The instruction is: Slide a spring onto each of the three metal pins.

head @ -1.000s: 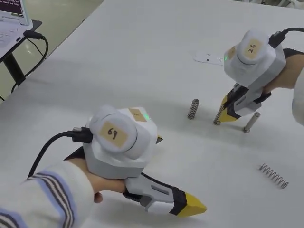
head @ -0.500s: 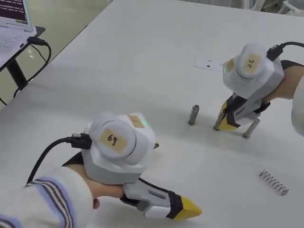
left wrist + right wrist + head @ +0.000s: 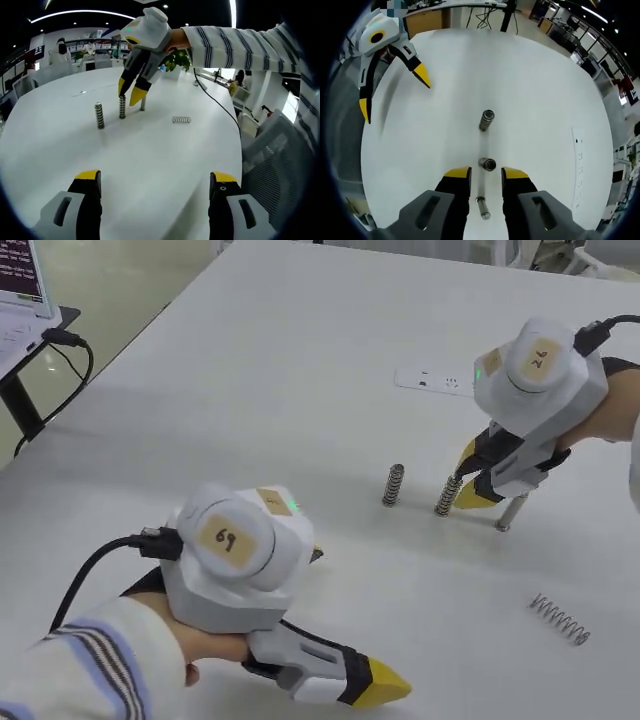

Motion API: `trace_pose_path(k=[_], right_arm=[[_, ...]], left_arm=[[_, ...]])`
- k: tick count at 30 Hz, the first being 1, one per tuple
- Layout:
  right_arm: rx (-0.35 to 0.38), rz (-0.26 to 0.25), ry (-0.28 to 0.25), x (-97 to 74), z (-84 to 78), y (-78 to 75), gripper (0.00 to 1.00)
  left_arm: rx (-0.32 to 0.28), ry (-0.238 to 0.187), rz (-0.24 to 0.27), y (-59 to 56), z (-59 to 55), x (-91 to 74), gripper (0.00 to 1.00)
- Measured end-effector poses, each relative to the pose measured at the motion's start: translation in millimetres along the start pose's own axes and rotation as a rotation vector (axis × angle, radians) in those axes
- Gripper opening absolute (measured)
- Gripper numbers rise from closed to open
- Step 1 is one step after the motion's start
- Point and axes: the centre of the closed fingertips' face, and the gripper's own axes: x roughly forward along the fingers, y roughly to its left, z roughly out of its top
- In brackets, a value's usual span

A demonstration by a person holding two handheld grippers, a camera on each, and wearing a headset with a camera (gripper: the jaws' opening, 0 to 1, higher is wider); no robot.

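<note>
3 pins in a row: left pin (image 3: 393,485) and middle pin (image 3: 448,495) sprung, right pin (image 3: 510,512) bare. Spring (image 3: 559,619) flat, near right. Right gripper (image 3: 486,174) narrowly parted about middle pin; left gripper (image 3: 155,176) spread wide. Lift clear straight; pinch spring by 1 end.

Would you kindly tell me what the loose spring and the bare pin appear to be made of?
Loose spring: probably steel wire, grey with a dull sheen, thin open coils. Bare pin: metal, seemingly polished; smooth silvery rod.
</note>
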Motion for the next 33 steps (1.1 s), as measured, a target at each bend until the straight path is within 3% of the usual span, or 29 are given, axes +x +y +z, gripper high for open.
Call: trace_pose_path(k=[10, 27, 33], right_arm=[[-0.006, -0.043, -0.015, -26.7, -2.0, 4.7, 0.22], [0.089, -0.131, -0.103, -71.0, -13.2, 21.5, 0.22], [0.140, -0.160, -0.164, -83.6, -14.4, 32.4, 0.24]], left_arm=[[-0.010, 0.000, 0.011, 5.5, -0.7, -3.5, 0.85], [0.016, 0.015, -0.013, 0.4, -1.2, -1.3, 0.84], [0.012, 0.027, -0.007, 3.8, -1.9, -2.3, 0.81]])
